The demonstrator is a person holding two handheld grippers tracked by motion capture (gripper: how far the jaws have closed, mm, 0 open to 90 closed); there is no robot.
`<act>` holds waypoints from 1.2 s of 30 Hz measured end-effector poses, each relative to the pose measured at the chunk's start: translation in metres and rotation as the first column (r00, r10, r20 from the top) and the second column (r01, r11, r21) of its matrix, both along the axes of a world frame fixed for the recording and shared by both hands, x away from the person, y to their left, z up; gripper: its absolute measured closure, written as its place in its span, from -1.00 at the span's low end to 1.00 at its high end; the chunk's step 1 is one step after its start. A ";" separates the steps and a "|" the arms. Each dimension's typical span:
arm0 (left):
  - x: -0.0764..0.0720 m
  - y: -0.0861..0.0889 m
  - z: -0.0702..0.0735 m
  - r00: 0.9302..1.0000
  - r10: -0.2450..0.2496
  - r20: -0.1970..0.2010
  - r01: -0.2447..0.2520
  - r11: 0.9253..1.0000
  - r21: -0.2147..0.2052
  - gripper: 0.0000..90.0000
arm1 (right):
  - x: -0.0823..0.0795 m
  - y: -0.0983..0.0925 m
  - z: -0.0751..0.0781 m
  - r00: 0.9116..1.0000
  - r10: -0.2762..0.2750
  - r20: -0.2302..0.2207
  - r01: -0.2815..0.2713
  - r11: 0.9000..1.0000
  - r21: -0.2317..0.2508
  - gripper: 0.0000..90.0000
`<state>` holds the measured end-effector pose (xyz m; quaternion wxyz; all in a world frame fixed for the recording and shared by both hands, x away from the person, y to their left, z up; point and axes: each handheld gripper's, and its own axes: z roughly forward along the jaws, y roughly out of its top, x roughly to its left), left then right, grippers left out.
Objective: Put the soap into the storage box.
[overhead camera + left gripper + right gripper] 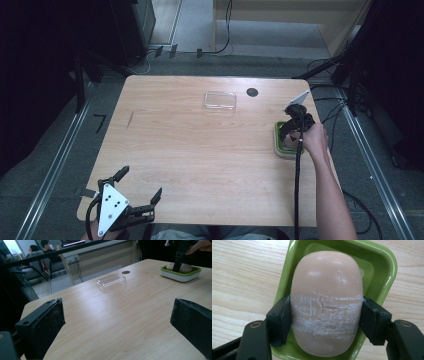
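Note:
A beige oval bar of soap lies in a green soap dish near the table's right edge. My right gripper points down into the dish, its two black jaws pressed on the soap's sides, shut on it. In the high view the right gripper covers most of the green dish. The left gripper view has the dish at far right with soap in it. My left gripper hovers at the near left corner, jaws spread wide, open and holding nothing. A clear plastic lid lies far centre.
A small dark round hole sits in the tabletop near the far edge, right of the lid. Metal rails run along the floor on both sides of the table. People sit at desks far off in the left gripper view.

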<state>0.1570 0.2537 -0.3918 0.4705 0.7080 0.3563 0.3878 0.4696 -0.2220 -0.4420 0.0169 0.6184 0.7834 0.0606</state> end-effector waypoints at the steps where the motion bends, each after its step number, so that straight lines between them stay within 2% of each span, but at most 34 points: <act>1: 0.000 0.000 0.000 1.000 0.000 0.000 0.000 1.000 0.000 -1.00 | 0.000 0.000 0.000 1.000 -0.006 0.000 0.006 1.000 -0.001 -0.26; 11: 0.000 0.000 0.000 1.000 0.001 0.001 -0.001 1.000 -0.001 -1.00 | 0.001 0.001 -0.004 1.000 -0.010 -0.007 0.010 1.000 -0.003 -0.25; 13: 0.000 0.000 0.000 1.000 0.000 0.001 0.000 1.000 0.001 -1.00 | 0.000 0.001 -0.002 1.000 -0.005 0.004 0.005 1.000 -0.002 -0.24; 20: 0.000 0.000 0.000 1.000 0.000 0.001 0.000 1.000 0.001 -1.00 | -0.002 0.004 0.003 1.000 0.014 0.010 -0.014 0.999 -0.031 -0.26; 26: -0.001 0.000 0.000 1.000 0.000 0.003 0.000 1.000 0.002 -1.00 | -0.005 0.010 0.011 0.998 0.050 0.023 -0.049 0.998 -0.043 -0.33; 30: -0.001 0.000 0.000 1.000 0.001 0.004 -0.001 1.000 0.006 -1.00 | -0.013 0.020 0.024 0.994 0.102 0.033 -0.100 0.994 -0.046 -0.53; 32: -0.001 0.000 0.000 1.000 0.000 0.005 0.000 1.000 0.007 -1.00 | -0.015 0.023 0.027 0.992 0.118 0.036 -0.117 0.992 -0.041 -0.54; 33: -0.001 -0.001 0.000 1.000 0.002 0.005 -0.002 1.000 0.008 -1.00 | -0.020 0.028 0.032 0.989 0.140 0.044 -0.138 0.990 -0.036 -0.66; 36: -0.002 0.000 0.000 1.000 0.001 0.005 -0.001 1.000 0.008 -1.00 | -0.025 0.034 0.036 0.986 0.161 0.049 -0.159 0.987 -0.034 -0.69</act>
